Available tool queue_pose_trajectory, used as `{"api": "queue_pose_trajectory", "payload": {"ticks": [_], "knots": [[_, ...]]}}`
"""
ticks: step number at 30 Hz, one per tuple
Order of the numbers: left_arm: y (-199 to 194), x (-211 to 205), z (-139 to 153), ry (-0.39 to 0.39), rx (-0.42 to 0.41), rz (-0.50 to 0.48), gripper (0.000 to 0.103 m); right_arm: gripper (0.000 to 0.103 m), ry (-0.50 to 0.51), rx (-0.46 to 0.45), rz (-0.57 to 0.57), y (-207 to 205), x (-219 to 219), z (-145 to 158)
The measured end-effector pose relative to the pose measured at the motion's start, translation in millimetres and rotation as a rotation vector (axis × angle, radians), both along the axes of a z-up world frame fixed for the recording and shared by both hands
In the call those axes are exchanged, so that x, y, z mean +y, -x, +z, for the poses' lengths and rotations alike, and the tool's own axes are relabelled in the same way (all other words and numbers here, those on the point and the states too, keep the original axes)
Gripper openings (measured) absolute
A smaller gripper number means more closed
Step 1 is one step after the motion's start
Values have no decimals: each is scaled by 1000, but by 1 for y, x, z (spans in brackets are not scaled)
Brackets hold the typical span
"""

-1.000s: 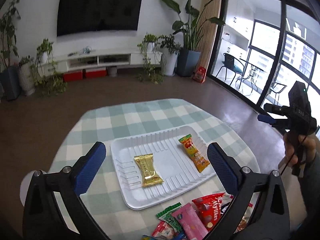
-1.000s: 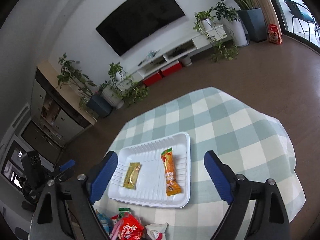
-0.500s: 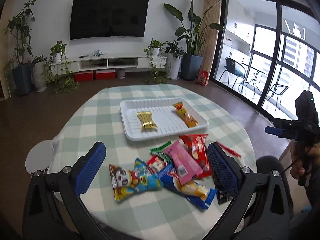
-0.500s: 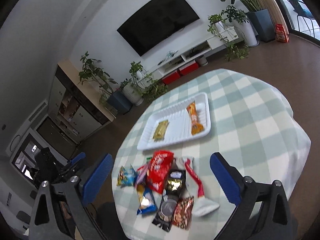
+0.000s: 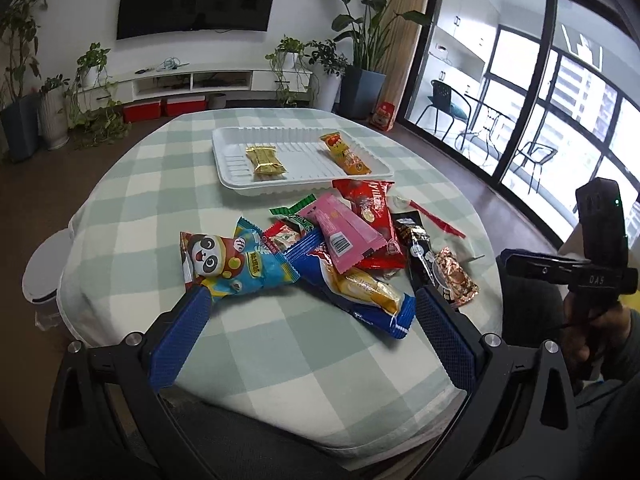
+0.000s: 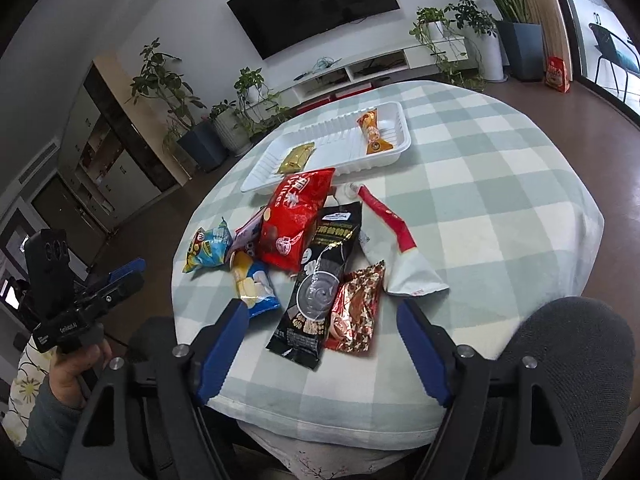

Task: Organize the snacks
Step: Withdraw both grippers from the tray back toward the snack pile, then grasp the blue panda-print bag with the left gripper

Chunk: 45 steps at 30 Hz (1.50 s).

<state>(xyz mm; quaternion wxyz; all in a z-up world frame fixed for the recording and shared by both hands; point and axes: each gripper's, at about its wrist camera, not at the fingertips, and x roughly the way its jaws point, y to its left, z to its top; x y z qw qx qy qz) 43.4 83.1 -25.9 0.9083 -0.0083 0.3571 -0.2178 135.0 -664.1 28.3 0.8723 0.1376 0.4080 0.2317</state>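
Checked green-and-white cloth (image 5: 280, 344) covers the round table in a living room, and I am working over its near edge. Closest to me, the left gripper (image 5: 308, 320) hangs with its jaws spread wide and nothing between them, the blue pads framing the front of the pile. The right gripper (image 6: 320, 340) is also empty; its jaws are closing a little but stand well apart, with the foot of the black packet (image 6: 320, 280) and the copper foil packet (image 6: 356, 312) just ahead of them.

A second ago both cameras looked almost straight down on the tray; since then I have drawn both grippers back and lower, so the loose heap now fills the foreground. To me that means the last drop-off is finished and I am lining up the next pick.

Beyond the pads lies the heap: the panda packet (image 5: 228, 264) on the left, a blue-and-yellow packet (image 5: 360, 296), a pink one (image 5: 340, 232) across a red bag (image 5: 372, 212), all overlapping. Farther back sits the white tray (image 5: 228, 160), touching the red bag's top edge, with only a gold bar (image 5: 266, 160) and an orange packet (image 5: 346, 154) inside, well apart. Most of the sorting is still ahead.
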Motion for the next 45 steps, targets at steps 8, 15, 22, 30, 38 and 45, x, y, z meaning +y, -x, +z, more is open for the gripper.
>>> {"api": "queue_pose_trajectory", "payload": {"ticks": [8, 15, 22, 30, 38, 45], "knots": [[-44, -4, 12, -205, -16, -212, 103, 80, 6, 43, 26, -1, 4, -6], [-96, -24, -2, -549, -14, -439, 103, 80, 19, 64, 61, 0, 13, -10], [-129, -24, -47, -627, 118, -516, 103, 80, 22, 82, 59, -1, 14, -13], [-126, -26, -70, -627, 163, -534, 102, 80, 13, 107, 53, -4, 13, -20], [-141, -33, -71, -598, 200, -437, 67, 80, 10, 114, 53, -4, 13, -22], [-141, -26, -66, -561, 222, -375, 50, 80, 3, 117, 44, -5, 12, -24]]}}
